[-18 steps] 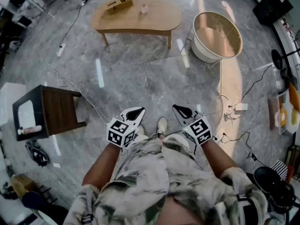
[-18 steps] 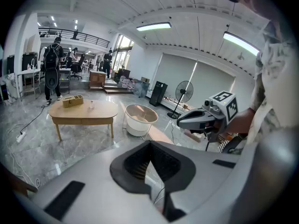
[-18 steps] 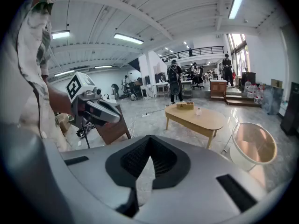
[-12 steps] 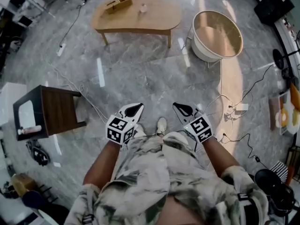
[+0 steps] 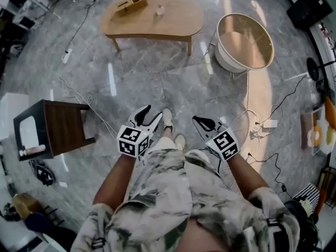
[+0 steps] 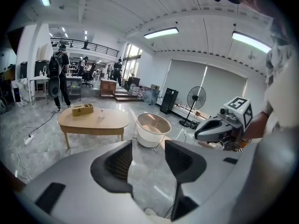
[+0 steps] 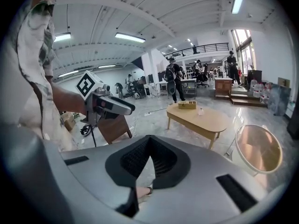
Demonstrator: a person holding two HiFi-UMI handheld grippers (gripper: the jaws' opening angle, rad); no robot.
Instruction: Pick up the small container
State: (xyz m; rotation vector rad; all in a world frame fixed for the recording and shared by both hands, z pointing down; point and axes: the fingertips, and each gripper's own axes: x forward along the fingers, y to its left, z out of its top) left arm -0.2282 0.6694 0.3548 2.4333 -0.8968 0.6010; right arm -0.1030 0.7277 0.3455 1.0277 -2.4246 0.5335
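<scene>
The small container (image 5: 159,10), a pale cup-like piece, stands on the smooth oval wooden table (image 5: 181,22) near a slotted wooden organizer (image 5: 132,3), well apart from both grippers. The left gripper (image 5: 149,114) holds its ribbed black pads spread, with only glossy grey marble floor (image 5: 157,77) between them. The right gripper (image 5: 199,121) has its jaws pressed together, empty.
</scene>
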